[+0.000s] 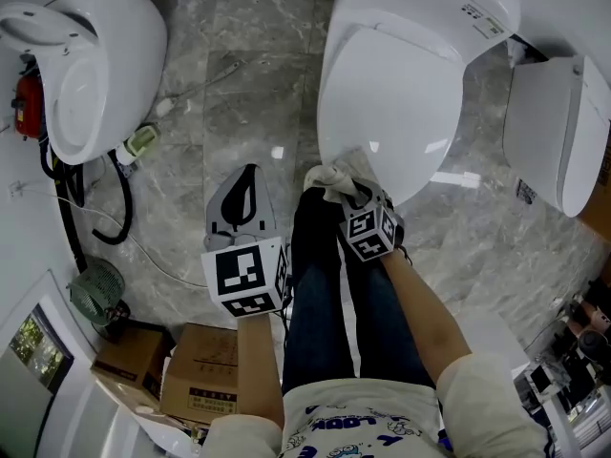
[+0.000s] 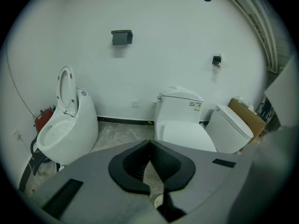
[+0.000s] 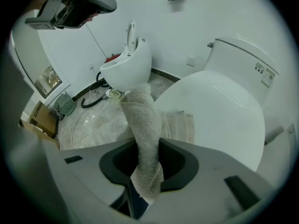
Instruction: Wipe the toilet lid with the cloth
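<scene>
The white toilet's closed lid point(image 1: 401, 93) fills the top middle of the head view. A beige terry cloth point(image 1: 329, 179) lies bunched on the lid's near edge. My right gripper point(image 1: 368, 219) is shut on that cloth. In the right gripper view the cloth point(image 3: 142, 120) runs up from between the right gripper's point(image 3: 148, 143) jaws onto the lid point(image 3: 219, 111), part of it folded flat on the surface. My left gripper point(image 1: 243, 203) hangs over the floor left of the toilet, shut and empty. In its own view the left gripper point(image 2: 149, 146) faces the toilet point(image 2: 187, 134) from a distance.
An open-lidded toilet point(image 1: 86, 65) stands at the left and a third toilet point(image 1: 558, 132) at the right. A black hose point(image 1: 119, 208), a small fan point(image 1: 95, 294) and cardboard boxes point(image 1: 196, 385) sit on the marble floor at the left. The person's legs point(image 1: 325, 294) stand before the toilet.
</scene>
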Demonstrator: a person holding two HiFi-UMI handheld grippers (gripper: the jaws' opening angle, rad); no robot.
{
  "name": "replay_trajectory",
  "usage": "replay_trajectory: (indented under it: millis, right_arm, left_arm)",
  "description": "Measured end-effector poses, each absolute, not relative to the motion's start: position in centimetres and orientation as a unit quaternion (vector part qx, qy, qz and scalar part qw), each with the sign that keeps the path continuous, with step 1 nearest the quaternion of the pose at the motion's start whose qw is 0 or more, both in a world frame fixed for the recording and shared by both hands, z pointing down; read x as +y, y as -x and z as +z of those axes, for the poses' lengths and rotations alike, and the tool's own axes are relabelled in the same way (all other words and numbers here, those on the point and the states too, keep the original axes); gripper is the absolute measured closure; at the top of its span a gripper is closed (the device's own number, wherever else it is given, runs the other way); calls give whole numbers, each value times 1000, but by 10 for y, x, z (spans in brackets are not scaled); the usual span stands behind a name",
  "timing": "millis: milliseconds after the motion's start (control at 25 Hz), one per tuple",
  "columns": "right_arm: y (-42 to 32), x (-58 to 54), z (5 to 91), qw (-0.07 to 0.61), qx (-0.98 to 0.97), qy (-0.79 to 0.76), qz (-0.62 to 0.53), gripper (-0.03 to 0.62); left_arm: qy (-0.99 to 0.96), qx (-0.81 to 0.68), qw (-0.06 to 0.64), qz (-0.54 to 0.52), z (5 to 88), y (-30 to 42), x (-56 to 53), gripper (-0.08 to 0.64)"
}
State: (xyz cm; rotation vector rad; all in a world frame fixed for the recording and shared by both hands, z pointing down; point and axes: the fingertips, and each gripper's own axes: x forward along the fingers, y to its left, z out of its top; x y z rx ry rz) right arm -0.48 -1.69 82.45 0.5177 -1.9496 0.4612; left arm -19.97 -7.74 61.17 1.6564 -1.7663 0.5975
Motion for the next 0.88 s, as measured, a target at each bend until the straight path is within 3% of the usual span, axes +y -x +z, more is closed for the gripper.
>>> replay_trajectory:
  millis: [880]
  right_arm:
    - [-151, -28, 828, 498, -743, -357, 270, 488]
  left_arm:
    - [-703, -598, 286, 258, 604, 98, -127, 557]
